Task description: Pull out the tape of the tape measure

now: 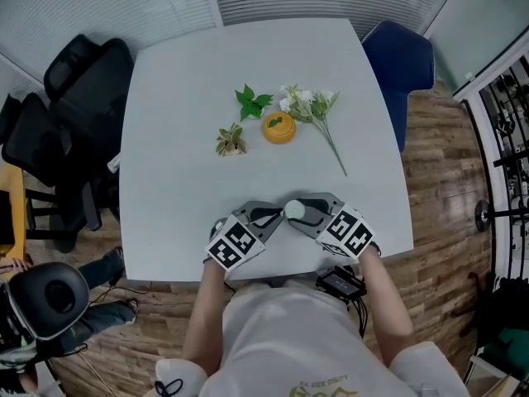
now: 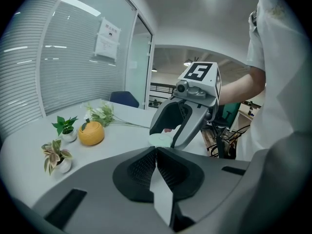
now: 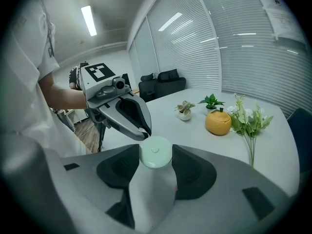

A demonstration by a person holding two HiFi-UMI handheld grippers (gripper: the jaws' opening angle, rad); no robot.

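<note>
The tape measure is a small round pale-green case, held up over the white table's front edge. My right gripper is shut on it, one pad on each side of the case. My left gripper is shut, and its joined tips touch the case's rim. In the right gripper view those tips sit at the case's upper left edge. Whether the tape's end lies between the left pads is hidden. No pulled-out tape shows.
On the table's middle stand an orange pumpkin-shaped pot, two tiny potted plants and a white flower sprig. Black office chairs stand to the left, a blue chair at the far right.
</note>
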